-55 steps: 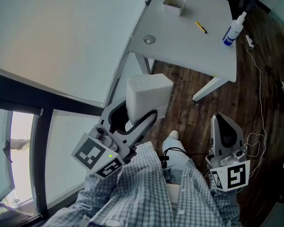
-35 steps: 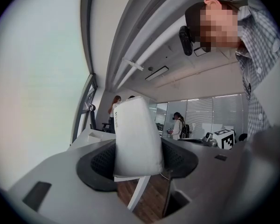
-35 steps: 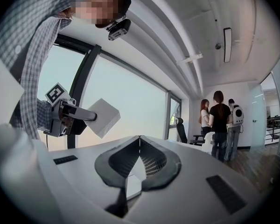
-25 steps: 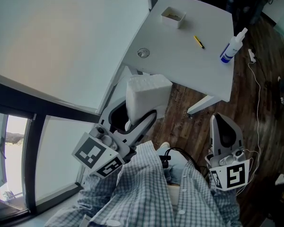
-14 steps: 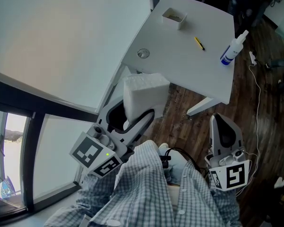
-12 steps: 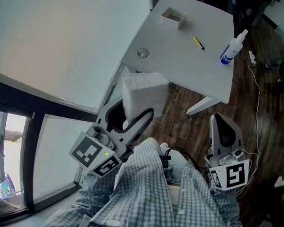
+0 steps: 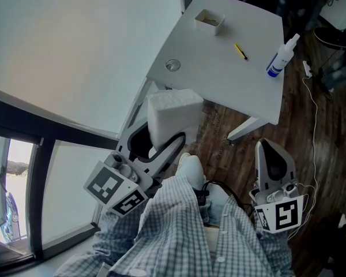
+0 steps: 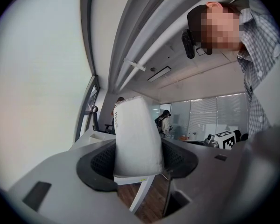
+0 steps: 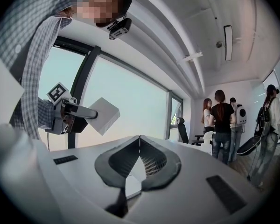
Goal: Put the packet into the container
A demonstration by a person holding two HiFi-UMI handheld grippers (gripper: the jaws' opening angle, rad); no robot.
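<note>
A puffy white packet (image 7: 173,113) is pinched between the jaws of my left gripper (image 7: 165,140), low and left of the white table (image 7: 219,74). In the left gripper view the packet (image 8: 134,139) stands upright, its lower end pressed between the dark pads (image 8: 100,164). The container (image 7: 209,19), a small white open tray, sits at the table's far end, well beyond the packet. My right gripper (image 7: 272,154) hangs at the lower right over the wooden floor. In the right gripper view its jaws (image 9: 139,140) meet at the tips with nothing between them.
On the table lie a yellow pencil (image 7: 240,51), a white bottle with a blue label (image 7: 278,56) and a round grommet (image 7: 172,66). A white wall panel (image 7: 75,45) fills the left. A cable (image 7: 318,114) trails on the floor. Several people (image 9: 221,120) stand in the distance.
The packet in my left gripper has drifted slightly left and toward the table. The person's foot has stepped forward beneath it. The right gripper has stayed in place.
</note>
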